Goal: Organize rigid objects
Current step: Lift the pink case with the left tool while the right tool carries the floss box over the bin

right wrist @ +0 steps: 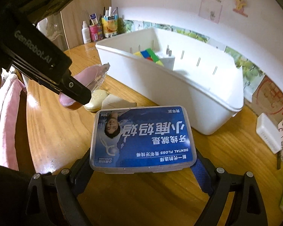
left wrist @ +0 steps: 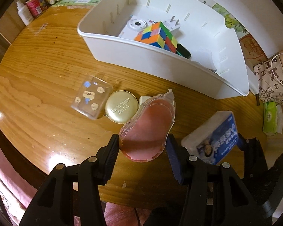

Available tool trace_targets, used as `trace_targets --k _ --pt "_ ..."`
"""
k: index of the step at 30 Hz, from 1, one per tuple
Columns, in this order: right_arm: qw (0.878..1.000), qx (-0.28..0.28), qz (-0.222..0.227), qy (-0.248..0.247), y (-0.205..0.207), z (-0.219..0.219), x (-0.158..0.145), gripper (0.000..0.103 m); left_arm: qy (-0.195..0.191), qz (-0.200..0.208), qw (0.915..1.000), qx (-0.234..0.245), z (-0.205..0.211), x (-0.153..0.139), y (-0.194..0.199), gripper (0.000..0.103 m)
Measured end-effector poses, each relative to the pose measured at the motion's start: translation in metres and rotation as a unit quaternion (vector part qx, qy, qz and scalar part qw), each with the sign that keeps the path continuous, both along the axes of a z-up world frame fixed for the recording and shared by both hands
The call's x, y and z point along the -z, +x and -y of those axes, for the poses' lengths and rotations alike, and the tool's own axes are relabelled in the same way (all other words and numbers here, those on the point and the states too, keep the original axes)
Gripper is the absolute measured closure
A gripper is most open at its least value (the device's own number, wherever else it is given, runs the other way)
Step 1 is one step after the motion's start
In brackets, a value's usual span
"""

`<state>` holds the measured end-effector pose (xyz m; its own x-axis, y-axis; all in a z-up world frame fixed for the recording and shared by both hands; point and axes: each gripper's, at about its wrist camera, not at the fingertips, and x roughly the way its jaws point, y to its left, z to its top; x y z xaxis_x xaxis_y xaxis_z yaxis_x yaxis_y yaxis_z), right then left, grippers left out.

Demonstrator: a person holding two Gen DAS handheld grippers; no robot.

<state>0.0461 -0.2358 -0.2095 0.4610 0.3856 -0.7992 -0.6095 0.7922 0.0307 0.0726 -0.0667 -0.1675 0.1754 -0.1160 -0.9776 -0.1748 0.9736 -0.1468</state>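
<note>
Clear square plastic case and round gold tin on wooden table, left gripper clamped on pink translucent correction-tape dispenser lifted above it, right gripper gripping blue-labelled clear dental floss box, white plastic bin with multicoloured puzzle cube behind.

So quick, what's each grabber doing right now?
Left gripper: shut on the pink tape dispenser.
Right gripper: shut on the dental floss box.

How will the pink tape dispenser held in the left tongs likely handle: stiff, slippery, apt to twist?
The tape dispenser looks like hard glossy plastic: probably stiff and light. Its curved shell may slip or swivel, as the left tongs pinch only its rounded end.
</note>
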Motion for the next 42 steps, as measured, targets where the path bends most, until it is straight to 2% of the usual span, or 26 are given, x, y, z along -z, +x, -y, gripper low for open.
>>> trace_targets --k 5,18,20,21,31,42 --pt "1.000 -0.002 0.018 0.001 -0.005 0.004 -0.015 0.011 0.014 0.016 0.9998 -0.004 -0.002 -0.015 -0.008 0.049" --pt "0.998 0.010 0.067 0.013 0.013 0.010 -0.048 0.011 0.032 0.066 0.9972 -0.018 -0.018 -0.050 0.017 0.049" --pt "0.997 0.015 0.070 0.013 0.019 0.010 -0.051 0.010 0.034 0.074 0.9966 -0.012 -0.018 -0.056 0.025 0.049" --pt "0.996 0.024 0.089 0.015 0.021 0.010 -0.053 0.011 0.037 0.078 0.9962 -0.009 -0.019 -0.059 0.029 0.049" --pt "0.993 0.060 0.096 0.014 0.049 0.013 -0.061 0.010 0.048 0.115 0.9920 0.020 -0.023 -0.078 0.070 0.049" --pt "0.988 0.125 0.092 0.013 0.091 0.014 -0.062 0.010 0.048 0.139 0.9864 0.074 -0.020 -0.070 0.122 0.049"
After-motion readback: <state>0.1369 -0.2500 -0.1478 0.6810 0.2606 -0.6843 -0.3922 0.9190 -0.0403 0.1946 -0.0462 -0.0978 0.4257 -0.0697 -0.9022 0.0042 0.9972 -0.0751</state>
